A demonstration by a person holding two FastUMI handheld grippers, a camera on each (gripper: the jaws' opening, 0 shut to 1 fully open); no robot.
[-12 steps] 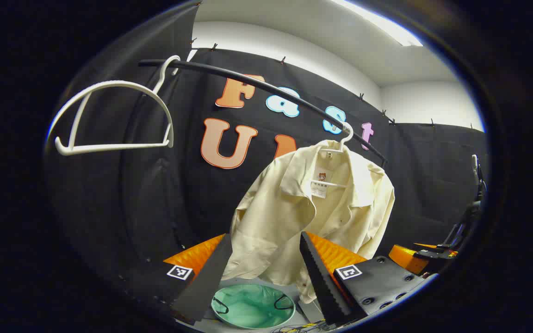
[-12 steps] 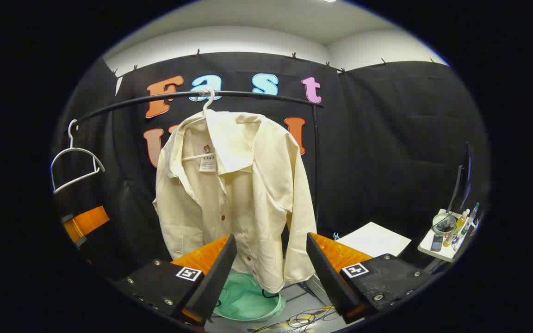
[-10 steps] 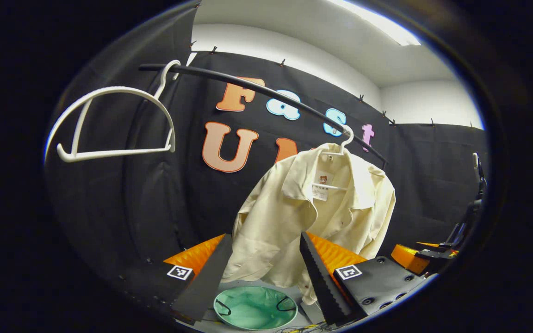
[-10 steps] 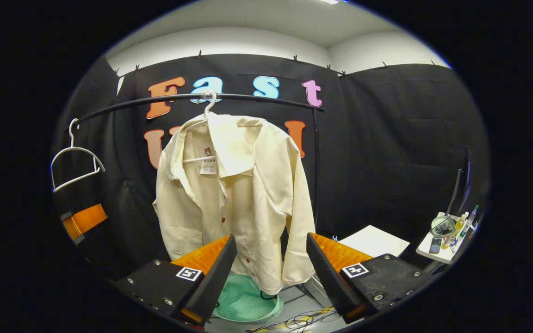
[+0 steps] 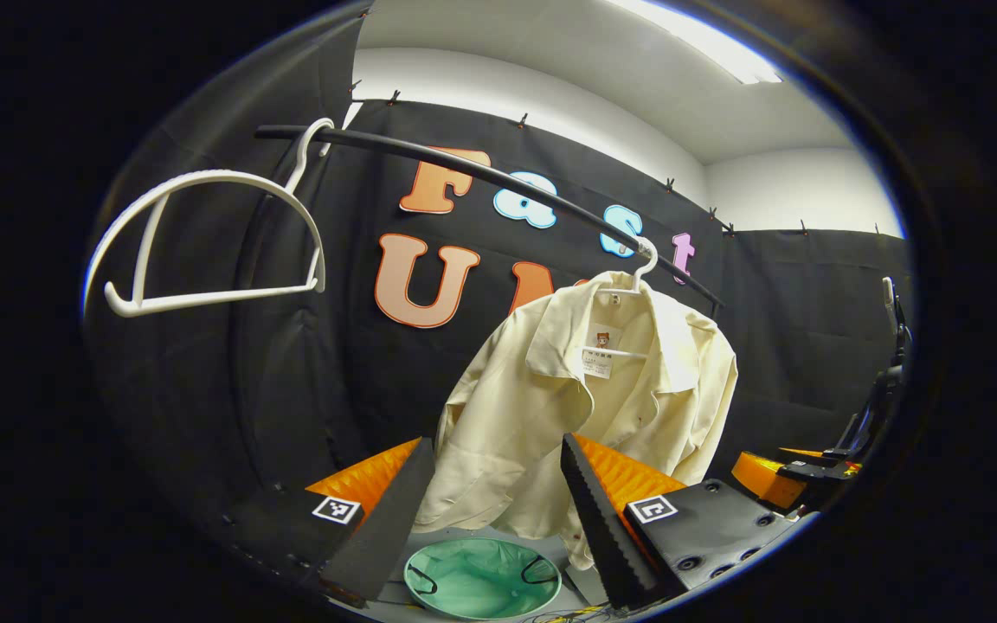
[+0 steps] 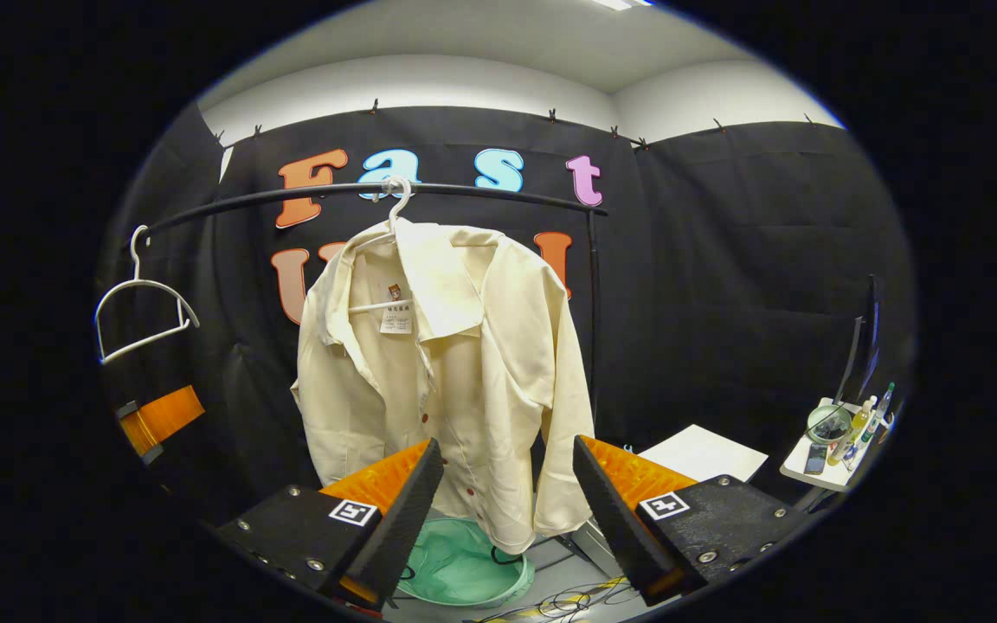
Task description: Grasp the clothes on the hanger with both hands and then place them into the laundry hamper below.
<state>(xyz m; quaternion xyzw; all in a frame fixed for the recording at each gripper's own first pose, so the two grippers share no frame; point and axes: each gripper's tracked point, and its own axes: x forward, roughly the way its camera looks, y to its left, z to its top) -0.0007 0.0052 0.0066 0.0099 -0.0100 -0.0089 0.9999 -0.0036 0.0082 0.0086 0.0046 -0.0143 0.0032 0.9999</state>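
A cream shirt [image 5: 585,407] [image 6: 447,372] hangs on a white hanger [image 6: 390,203] from the black rail [image 6: 481,188]. Below it on the floor stands a round green hamper [image 5: 481,578] [image 6: 459,567]. In the left gripper view my left gripper [image 5: 490,519] is open, short of the shirt, its fingers framing the shirt's lower hem. In the right gripper view my right gripper [image 6: 507,510] is open too, a little way from the shirt's front, nothing between its fingers. The right gripper also shows at the left view's far right edge [image 5: 797,472], and the left gripper at the right view's left edge [image 6: 157,420].
An empty white hanger [image 5: 204,234] [image 6: 139,307] hangs further left on the rail. A white board [image 6: 702,450] and a small shelf with bottles [image 6: 840,428] stand to the right. Cables [image 6: 550,597] lie on the floor by the hamper.
Both views have risen slightly: the shirt and rail sit a little lower in each view, and more of the hamper shows under the left gripper. Both grippers stay open.
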